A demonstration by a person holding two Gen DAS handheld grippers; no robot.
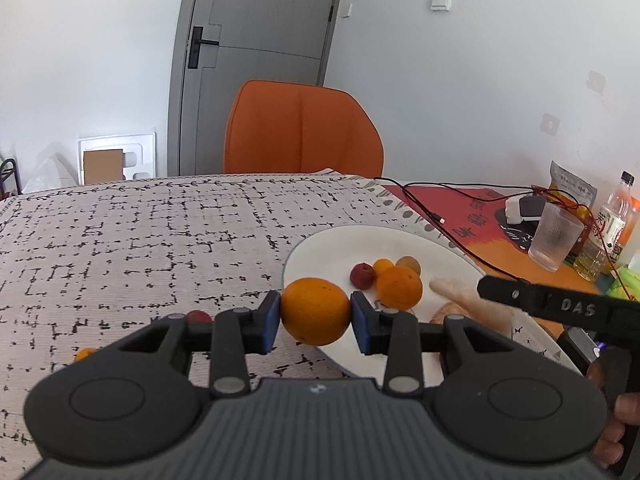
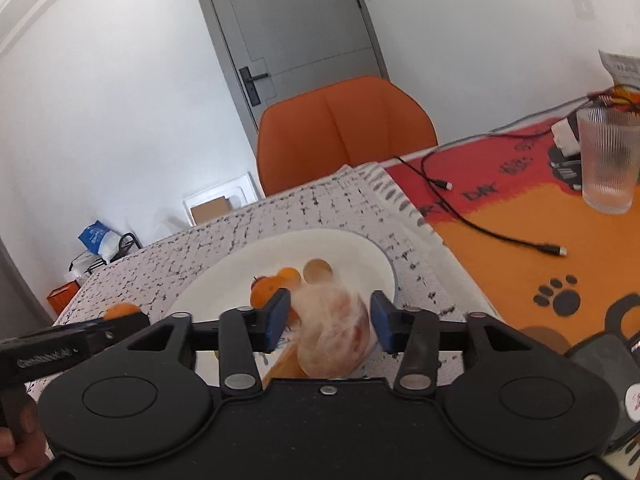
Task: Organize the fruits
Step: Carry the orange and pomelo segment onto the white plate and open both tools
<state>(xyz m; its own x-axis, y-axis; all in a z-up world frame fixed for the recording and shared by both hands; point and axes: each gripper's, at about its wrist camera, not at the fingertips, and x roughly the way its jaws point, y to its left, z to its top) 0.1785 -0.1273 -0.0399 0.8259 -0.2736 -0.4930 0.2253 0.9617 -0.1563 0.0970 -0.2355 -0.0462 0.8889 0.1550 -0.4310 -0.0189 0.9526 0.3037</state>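
Observation:
My left gripper (image 1: 316, 314) is shut on a large orange (image 1: 315, 311), held over the near left rim of the white plate (image 1: 340, 248). On the plate lie a second orange (image 1: 399, 287), a red berry (image 1: 362, 276), a small orange fruit (image 1: 383, 266) and a brownish fruit (image 1: 409, 265). My right gripper (image 2: 330, 320) is open over the plate's (image 2: 360, 252) near edge; a pale peach-like fruit (image 2: 334, 330), blurred, sits between its jaws with gaps on both sides. A red fruit (image 1: 199, 316) and a small orange fruit (image 1: 85, 354) lie on the cloth, left.
An orange chair (image 1: 300, 128) stands behind the table. A ribbed glass (image 2: 608, 160), black cables (image 2: 460, 216), bottles (image 1: 612, 224) and a snack bag (image 1: 572, 188) sit on the orange mat at the right. The patterned cloth (image 1: 140, 248) spreads left.

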